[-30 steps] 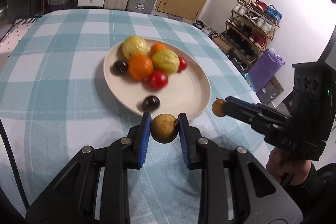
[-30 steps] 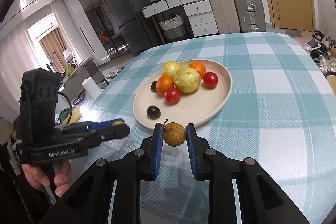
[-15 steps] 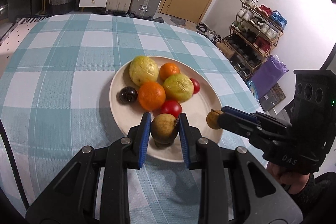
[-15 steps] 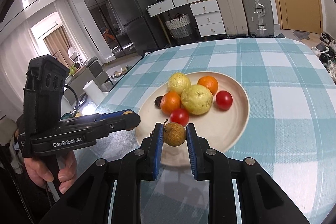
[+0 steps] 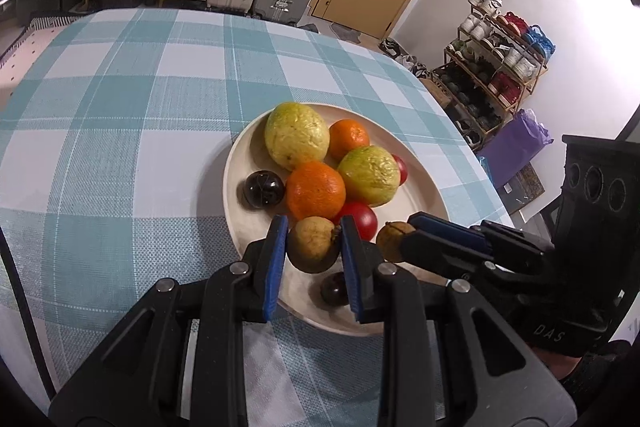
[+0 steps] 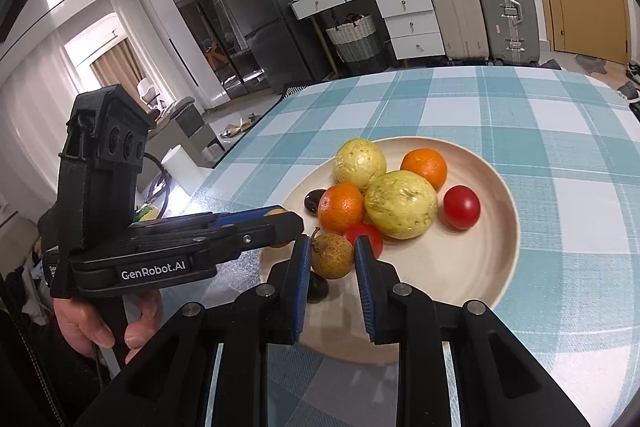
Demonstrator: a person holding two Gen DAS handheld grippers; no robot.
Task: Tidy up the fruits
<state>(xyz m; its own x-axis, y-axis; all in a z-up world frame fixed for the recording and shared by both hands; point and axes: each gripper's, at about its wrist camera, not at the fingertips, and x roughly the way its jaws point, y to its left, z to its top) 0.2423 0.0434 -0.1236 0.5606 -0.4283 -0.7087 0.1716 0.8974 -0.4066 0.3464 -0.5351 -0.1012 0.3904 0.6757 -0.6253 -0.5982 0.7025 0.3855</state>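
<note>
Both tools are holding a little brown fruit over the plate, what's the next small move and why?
Probably lower the left tool a little and open it. Its brown fruit already hangs over the plate, above bare plate beside the dark fruit; the right tool can follow.

Your left gripper [image 5: 313, 247] clamps brown round fruit [image 5: 310, 243] over near edge of cream plate [image 5: 234, 163]. Your right gripper [image 5: 404, 239] enters from right, pinching smaller brown fruit [image 5: 390, 239] above plate's near right rim. On plate: two yellow-green fruits [image 5: 296, 135], two oranges [image 5: 315, 190], red tomatoes [image 5: 362, 219], dark fruit [image 5: 264, 188] at left edge, another dark fruit [image 5: 334, 289] at near edge. Plate sits toward right side of checked tablecloth [image 5: 120, 107].
</note>
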